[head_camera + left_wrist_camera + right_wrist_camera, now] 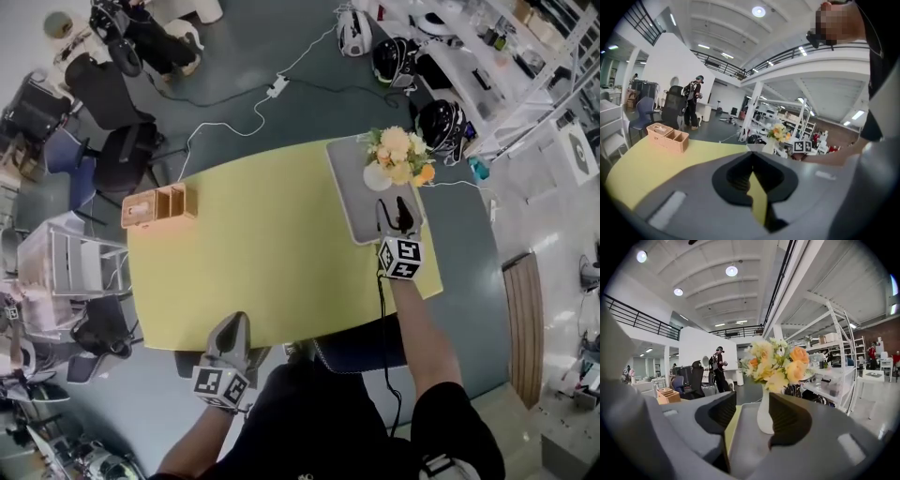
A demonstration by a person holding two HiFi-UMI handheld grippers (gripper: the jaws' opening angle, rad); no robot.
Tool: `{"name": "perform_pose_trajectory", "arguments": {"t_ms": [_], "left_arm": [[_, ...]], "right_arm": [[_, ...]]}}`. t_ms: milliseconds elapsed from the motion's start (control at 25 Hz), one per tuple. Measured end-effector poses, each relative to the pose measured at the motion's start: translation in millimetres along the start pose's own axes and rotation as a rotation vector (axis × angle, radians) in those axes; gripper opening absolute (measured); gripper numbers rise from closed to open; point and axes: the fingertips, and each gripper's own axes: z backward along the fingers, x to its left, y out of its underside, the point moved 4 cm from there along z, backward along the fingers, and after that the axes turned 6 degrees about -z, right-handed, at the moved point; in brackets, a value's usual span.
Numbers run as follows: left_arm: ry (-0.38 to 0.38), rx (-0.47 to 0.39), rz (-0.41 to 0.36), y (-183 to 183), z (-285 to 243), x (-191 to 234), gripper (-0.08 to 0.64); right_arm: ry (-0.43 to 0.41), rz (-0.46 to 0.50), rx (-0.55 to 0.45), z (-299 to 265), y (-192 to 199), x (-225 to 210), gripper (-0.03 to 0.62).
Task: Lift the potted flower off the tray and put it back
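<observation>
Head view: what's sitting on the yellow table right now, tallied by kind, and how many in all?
Tray: 1
Potted flower: 1
Tan divided box: 1
Total: 3

We're in a big open lab-cum-workshop hall: round lamps point(731, 271) in a high white ceiling, a railed upper gallery point(640, 316) along the wall, white storage racks point(525, 56) down one side. Office chairs point(108, 89) cluster on the grey floor point(244, 47), a power strip point(277, 87) trails cable, and helmets point(441, 122) sit beside the racks.
</observation>
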Motion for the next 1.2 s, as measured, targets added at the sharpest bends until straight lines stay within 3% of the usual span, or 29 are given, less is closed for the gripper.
{"name": "perform_pose_trajectory", "arguments": {"t_ms": [320,600,1120,1200], "left_arm": [[-0.011,0.057,0.023,31.3,-20.1,-10.0,0.008],[-0.061,0.094,0.055,45.8,-30.7,-7.0,0.008],[-0.095,0.123,0.086,65.1,-31.1,-2.4,0.008],[-0.096,0.123,0.087,66.2,-31.2,-2.6,0.008]], "right_arm": [[0.028,0.005,0.012,-65.4,37.4,-42.6,0.268],[0.015,0.014,0.001,-111.2,37.5,-59.3,0.296],[-0.004,0.019,-0.029,-144.5,27.7,-63.4,0.302],[0.009,0.014,-0.038,-145.3,26.2,-65.5,0.260]]}}
